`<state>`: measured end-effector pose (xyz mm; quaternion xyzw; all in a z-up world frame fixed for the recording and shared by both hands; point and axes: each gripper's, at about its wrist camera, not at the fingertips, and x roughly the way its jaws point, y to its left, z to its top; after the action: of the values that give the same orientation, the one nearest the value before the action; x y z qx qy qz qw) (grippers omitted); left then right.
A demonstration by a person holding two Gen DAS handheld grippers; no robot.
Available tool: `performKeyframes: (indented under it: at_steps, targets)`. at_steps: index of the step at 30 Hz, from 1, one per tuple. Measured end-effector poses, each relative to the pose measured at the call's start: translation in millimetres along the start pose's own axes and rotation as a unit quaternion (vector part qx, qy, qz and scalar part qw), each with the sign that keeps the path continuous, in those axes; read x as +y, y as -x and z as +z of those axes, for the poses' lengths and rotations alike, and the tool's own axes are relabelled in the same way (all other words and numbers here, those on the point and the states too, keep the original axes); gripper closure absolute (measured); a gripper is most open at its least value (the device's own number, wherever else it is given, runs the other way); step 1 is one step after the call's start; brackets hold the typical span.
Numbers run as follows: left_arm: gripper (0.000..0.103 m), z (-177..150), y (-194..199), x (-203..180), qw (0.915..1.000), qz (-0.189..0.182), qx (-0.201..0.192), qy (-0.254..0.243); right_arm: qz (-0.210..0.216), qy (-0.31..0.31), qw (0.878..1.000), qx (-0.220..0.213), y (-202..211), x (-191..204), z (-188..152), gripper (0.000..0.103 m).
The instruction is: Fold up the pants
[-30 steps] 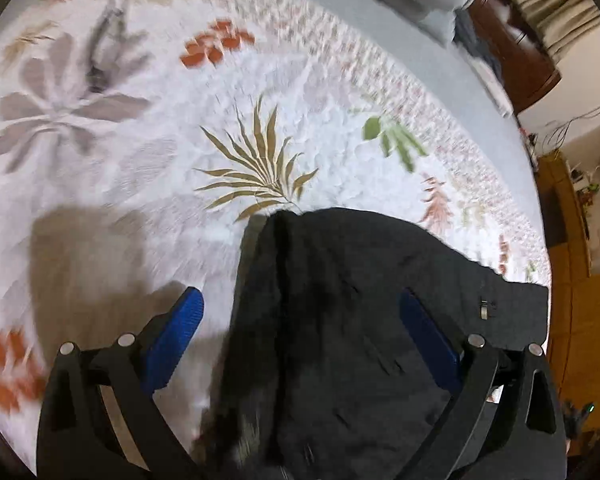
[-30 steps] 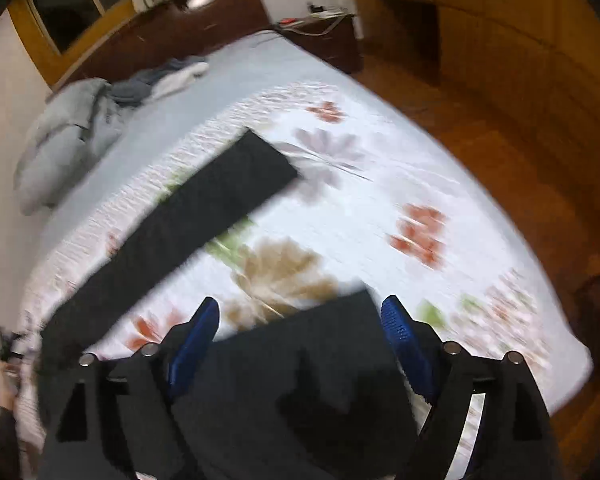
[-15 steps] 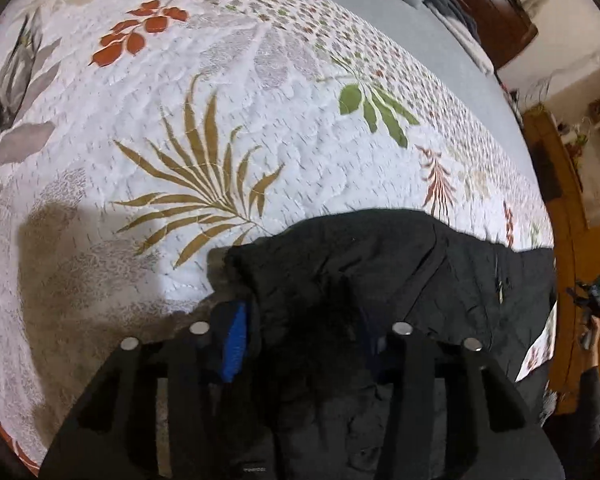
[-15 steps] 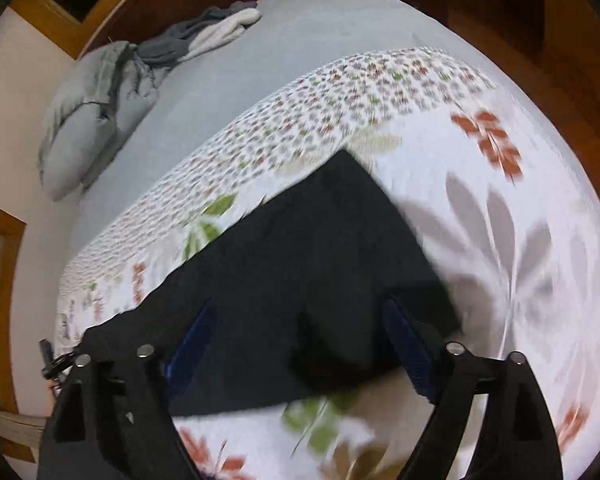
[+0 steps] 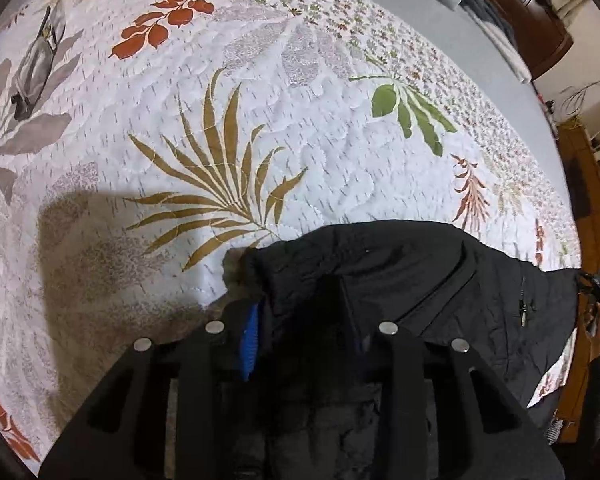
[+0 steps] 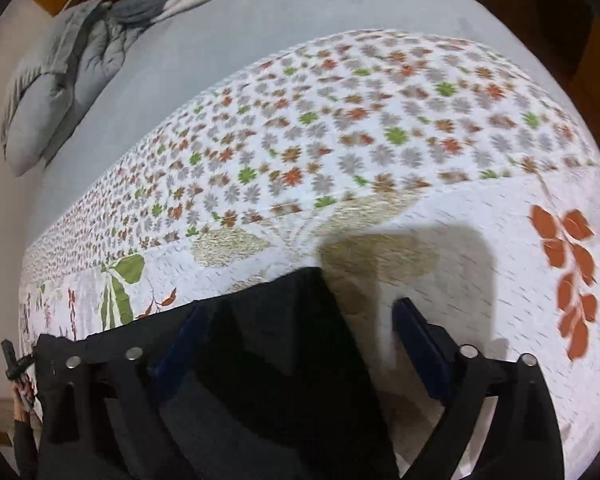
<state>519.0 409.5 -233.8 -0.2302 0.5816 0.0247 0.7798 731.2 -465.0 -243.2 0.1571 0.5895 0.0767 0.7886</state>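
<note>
left claw [image 5: 304, 332] pinches black pants [image 5: 420, 280] on quilt [image 5: 260, 100].

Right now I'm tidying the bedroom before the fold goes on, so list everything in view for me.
pants: one pair, black, lying on the quilt, one end bunched between the left gripper's fingers
quilt: one, white with leaf print, spread over the bed
bedsheet: one, grey, beyond the quilt
pillow: one, grey, at the head end
left gripper: one, black with blue pads, just closed on the pants
right gripper: one, black with blue pads, open astride a pant-leg end
</note>
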Motion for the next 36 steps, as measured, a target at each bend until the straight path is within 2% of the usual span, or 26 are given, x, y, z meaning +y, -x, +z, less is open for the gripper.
performKeyframes:
  at_steps: [1,2,4,5,7,11,15,19,25,26,32,36]
  targets:
    - [0.07,1.0,0.0,-2.7,0.9999,0.012,0.001,0.0,0.013,0.007,1.0,0.001,-0.5,2.5,-1.1,0.031]
    - [0.072,1.5,0.1,-4.5,0.9998,0.019,0.001,0.002,0.033,0.014,0.999,0.007,-1.8,5.9,-4.2,0.045]
    - [0.077,1.7,4.5,-7.9,0.9992,0.039,-0.008,0.008,0.022,0.024,0.999,0.015,-3.0,9.5,-10.6,0.09]
    - [0.089,1.7,7.4,-8.5,0.9987,0.048,-0.014,0.011,0.023,0.029,0.999,0.011,2.0,10.5,-15.7,0.091]
    - [0.089,1.0,19.7,-8.0,0.9975,0.055,-0.034,0.028,0.018,0.034,0.999,-0.02,23.4,11.9,-26.4,0.093]
    - [0.09,-2.5,47.0,-22.4,0.9955,0.061,-0.068,0.027,0.023,0.027,0.997,-0.066,64.9,18.2,-45.3,0.094]
    - [0.091,-10.9,87.2,-34.9,0.9935,0.042,-0.103,0.02,0.006,0.037,0.995,-0.087,108.7,29.7,-62.9,0.095]
    - [0.091,-25.5,127.2,-48.7,0.9904,0.018,-0.136,0.012,-0.003,0.043,0.991,-0.128,160.4,33.0,-90.4,0.095]
    - [0.091,-63.7,177.1,-57.4,0.9846,-0.023,-0.173,-0.004,-0.012,0.049,0.984,-0.172,222.3,31.9,-156.6,0.095]
    - [0.091,-72.4,183.5,-56.9,0.9833,-0.03,-0.179,-0.004,-0.011,0.051,0.98,-0.191,232.5,30.0,-175.1,0.095]
    - [0.091,-129.8,210.0,-43.5,0.9769,-0.063,-0.204,-0.001,-0.015,0.062,0.969,-0.24,261.2,23.9,-263.7,0.095]
    - [0.091,-173.8,223.8,-23.2,0.9709,-0.094,-0.22,0.014,-0.016,0.059,0.965,-0.256,273.3,14.3,-318.1,0.095]
